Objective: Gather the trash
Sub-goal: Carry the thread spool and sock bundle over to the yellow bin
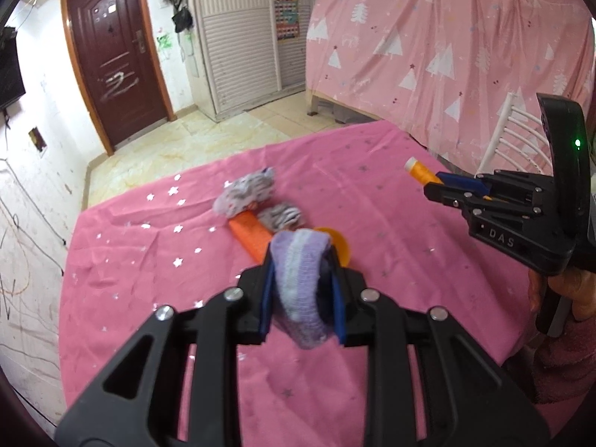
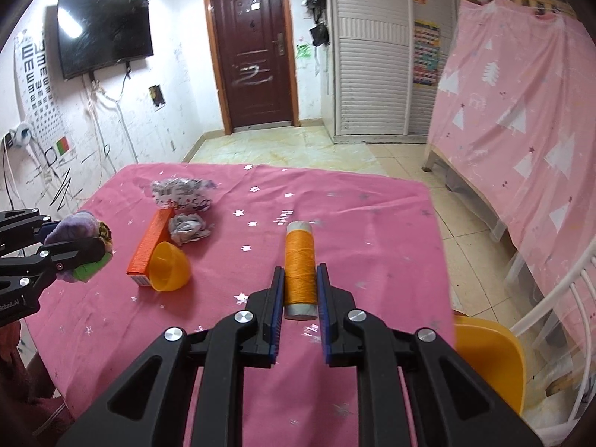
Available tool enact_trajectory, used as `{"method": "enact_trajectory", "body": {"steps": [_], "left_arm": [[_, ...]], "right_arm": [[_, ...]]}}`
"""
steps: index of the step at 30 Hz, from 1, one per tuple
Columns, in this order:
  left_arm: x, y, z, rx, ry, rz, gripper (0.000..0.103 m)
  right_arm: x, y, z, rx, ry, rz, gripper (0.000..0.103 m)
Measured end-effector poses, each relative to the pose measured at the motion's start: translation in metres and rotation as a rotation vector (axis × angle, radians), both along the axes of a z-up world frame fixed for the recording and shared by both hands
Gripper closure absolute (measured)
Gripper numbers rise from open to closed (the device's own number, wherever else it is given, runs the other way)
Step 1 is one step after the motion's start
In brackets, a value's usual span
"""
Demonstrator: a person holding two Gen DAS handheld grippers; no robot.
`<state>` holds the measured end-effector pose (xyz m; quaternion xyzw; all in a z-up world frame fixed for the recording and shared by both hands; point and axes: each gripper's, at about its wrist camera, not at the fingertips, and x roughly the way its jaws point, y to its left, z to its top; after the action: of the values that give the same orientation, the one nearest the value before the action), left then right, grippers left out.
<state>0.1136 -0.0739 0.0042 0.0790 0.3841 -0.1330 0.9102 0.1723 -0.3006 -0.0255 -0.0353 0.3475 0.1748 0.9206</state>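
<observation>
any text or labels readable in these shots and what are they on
"DAS": raised letters on the right tool body.
"E" shapes in rows: eye chart on the wall.
White lettering on the left tool body: cut off, unreadable.
Orange box label and wall poster: too blurred.

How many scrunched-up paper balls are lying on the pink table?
2. The bigger paper ball lies at the far end of the orange box. The smaller paper ball sits beside that box, just behind the orange cup. More could hide behind the grippers.
</observation>
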Motion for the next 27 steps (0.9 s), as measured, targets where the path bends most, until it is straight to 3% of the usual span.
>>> {"method": "enact_trajectory", "body": {"steps": [14,27], "left_arm": [[-0.005,-0.056,0.018,0.024,-0.036,-0.100,0.080],[0.001,-0.127,0.016,0.010,0.011,-0.227,0.079]], "right_arm": [[-0.022,-0.074,0.010,0.065,-0.037,-0.124,0.093],[-0.038,-0.147,0.002,0.102,-0.033,-0.253,0.093]]}}
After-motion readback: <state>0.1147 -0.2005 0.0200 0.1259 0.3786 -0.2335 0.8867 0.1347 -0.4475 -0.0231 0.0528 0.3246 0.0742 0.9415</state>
